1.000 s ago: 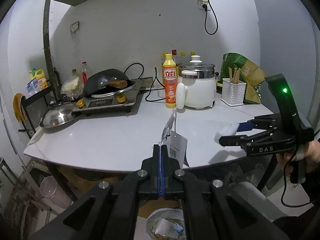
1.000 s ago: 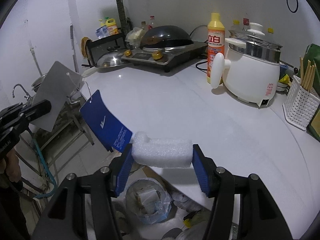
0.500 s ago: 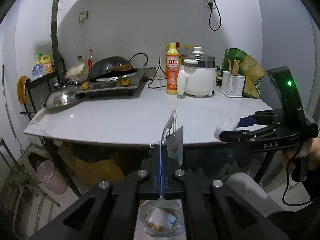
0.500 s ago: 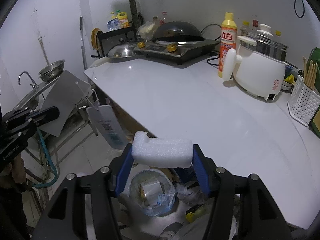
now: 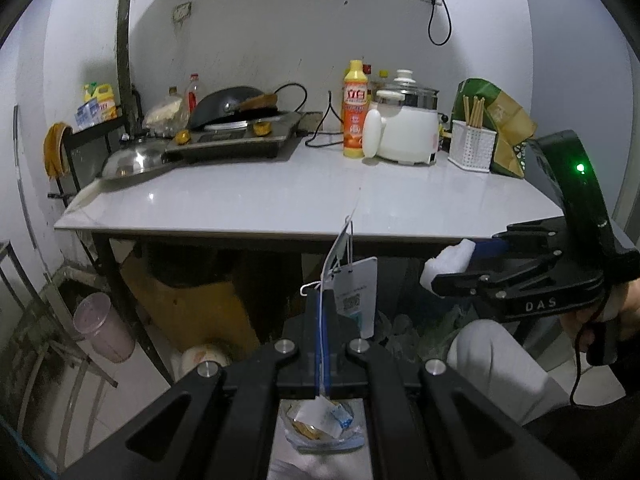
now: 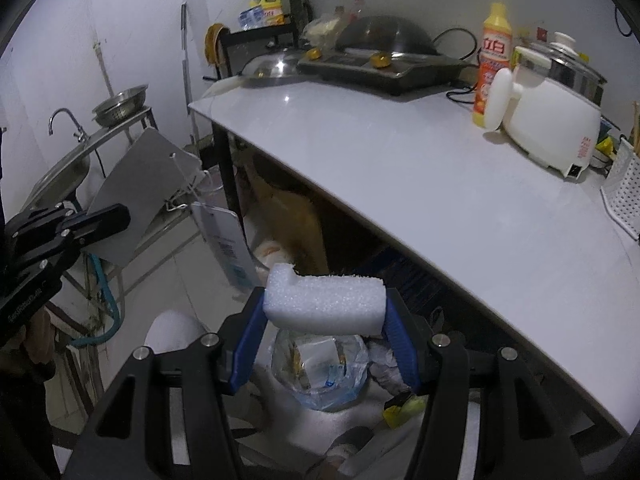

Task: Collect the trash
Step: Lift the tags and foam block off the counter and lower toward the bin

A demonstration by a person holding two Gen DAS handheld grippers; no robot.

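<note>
My left gripper is shut on a bundle of paper hang tags tied with string; the grey and white tags also show in the right wrist view. My right gripper is shut on a white foam block, which also shows in the left wrist view. Both grippers hang in front of the white table, below its edge. A trash bin lined with a clear bag holding wrappers sits on the floor under both grippers and shows under the left gripper too.
On the table stand a stove with a wok, a yellow detergent bottle, a white cooker, a chopstick basket and a green bag. A sink is at the left. A pink cup stands on the floor.
Both grippers have dropped from table height to below the table edge and pulled back, still holding the tags and foam. The trash bin now sits closer beneath them.
</note>
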